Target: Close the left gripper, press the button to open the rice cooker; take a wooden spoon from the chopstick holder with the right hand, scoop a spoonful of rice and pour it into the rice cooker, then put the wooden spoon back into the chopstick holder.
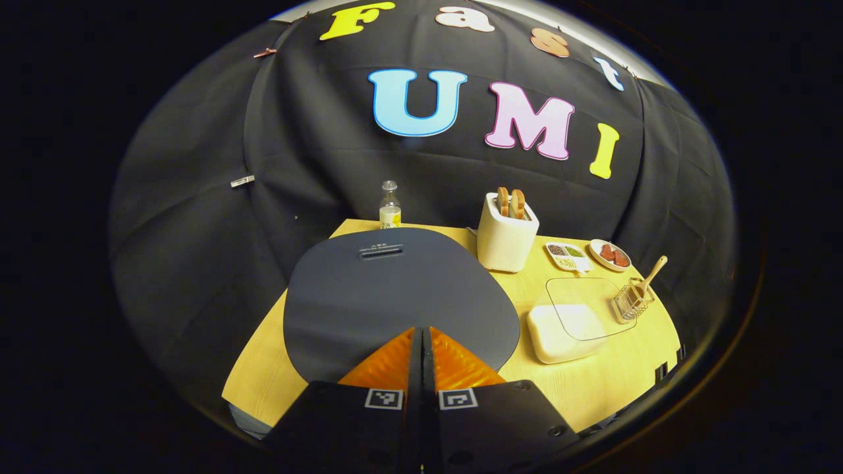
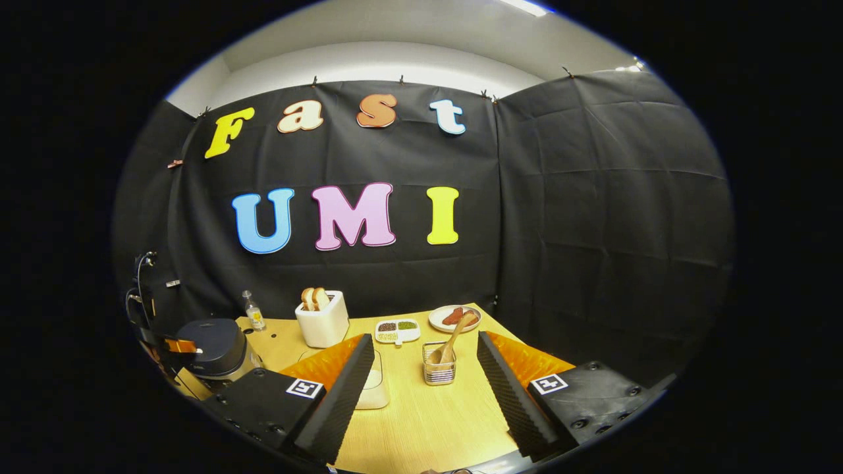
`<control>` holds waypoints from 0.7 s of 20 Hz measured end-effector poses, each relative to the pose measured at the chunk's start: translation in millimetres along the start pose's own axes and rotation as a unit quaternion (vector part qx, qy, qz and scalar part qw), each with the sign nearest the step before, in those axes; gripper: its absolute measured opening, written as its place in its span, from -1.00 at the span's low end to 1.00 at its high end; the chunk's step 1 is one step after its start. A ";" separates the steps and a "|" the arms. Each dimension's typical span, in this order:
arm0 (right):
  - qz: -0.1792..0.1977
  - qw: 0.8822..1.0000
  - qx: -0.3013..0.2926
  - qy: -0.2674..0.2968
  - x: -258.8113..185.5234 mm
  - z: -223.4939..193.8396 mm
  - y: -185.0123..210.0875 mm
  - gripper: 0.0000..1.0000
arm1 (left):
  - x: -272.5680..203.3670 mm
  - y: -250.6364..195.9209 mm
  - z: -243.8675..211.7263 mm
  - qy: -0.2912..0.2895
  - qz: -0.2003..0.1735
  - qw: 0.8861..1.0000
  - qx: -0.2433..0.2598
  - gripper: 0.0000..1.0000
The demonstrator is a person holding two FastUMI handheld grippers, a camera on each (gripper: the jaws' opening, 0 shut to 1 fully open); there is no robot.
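Observation:
The rice cooker's dark lid (image 1: 395,296) lies closed just beyond my left gripper (image 1: 421,329), whose fingers are pressed together with nothing between them. A slot-shaped button (image 1: 380,251) sits at the lid's far edge. In the right gripper view the rice cooker (image 2: 214,345) stands at the left with the left gripper (image 2: 179,345) hovering at its near side. My right gripper (image 2: 425,337) is open and faces the wire chopstick holder (image 2: 439,372), a short way off. A wooden spoon (image 2: 453,339) leans in the holder. The white rice box (image 1: 566,326) has a clear lid.
On the wooden table (image 2: 428,421) stand a white toaster (image 1: 504,234) with bread, a small bottle (image 1: 390,207), a divided dish of grains (image 1: 566,255) and a plate with red food (image 1: 611,254). Black cloth walls close off the back and the sides.

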State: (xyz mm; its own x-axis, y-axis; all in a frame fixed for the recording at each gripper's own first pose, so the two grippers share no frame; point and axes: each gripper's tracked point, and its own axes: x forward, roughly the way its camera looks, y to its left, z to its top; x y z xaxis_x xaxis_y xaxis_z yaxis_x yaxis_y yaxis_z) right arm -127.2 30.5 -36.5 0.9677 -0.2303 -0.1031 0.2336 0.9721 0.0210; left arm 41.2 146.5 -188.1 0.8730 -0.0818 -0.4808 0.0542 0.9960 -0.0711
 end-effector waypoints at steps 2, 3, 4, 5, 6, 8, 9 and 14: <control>0.009 1.000 0.010 0.003 2.4 -3.5 8.2 0.97 | -0.3 -1.8 -1.2 -0.006 0.001 1.000 0.000 -0.87; 0.012 1.000 0.011 0.001 4.4 -2.1 10.9 0.97 | 0.2 -1.8 -2.6 -0.007 0.001 1.000 0.000 -0.88; 0.017 1.000 0.010 -0.002 5.7 -1.1 13.6 0.97 | 0.9 -1.8 -2.1 -0.006 0.001 1.000 0.001 -0.87; 0.021 1.000 0.008 -0.004 5.3 -1.6 15.7 0.96 | 3.2 -2.5 -6.6 0.000 0.002 1.000 0.004 -0.88; 0.026 1.000 0.006 -0.006 6.2 -1.5 17.6 0.97 | 0.6 -4.1 -5.7 0.005 0.003 1.000 0.014 -0.88; 0.036 0.999 0.000 -0.007 6.8 -3.6 23.6 0.97 | 0.6 -3.0 -5.4 0.000 0.006 1.000 0.023 -0.88; 0.041 0.999 -0.003 -0.008 9.1 -5.2 25.6 0.96 | -1.2 -3.2 -1.5 -0.007 0.008 1.000 0.025 -0.88; 0.046 0.999 -0.008 -0.003 23.1 -9.1 25.3 0.97 | -47.8 -2.4 64.8 -0.127 0.033 0.991 0.029 -0.89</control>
State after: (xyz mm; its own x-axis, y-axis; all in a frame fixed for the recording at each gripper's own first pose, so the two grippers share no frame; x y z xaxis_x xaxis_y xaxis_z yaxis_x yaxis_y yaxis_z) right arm -99.8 50.2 -47.5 0.9856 -0.1399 -0.0950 0.1419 0.9898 0.0142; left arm 30.7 150.3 -108.3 0.9691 -0.0125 -0.2463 0.0146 0.9999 0.0064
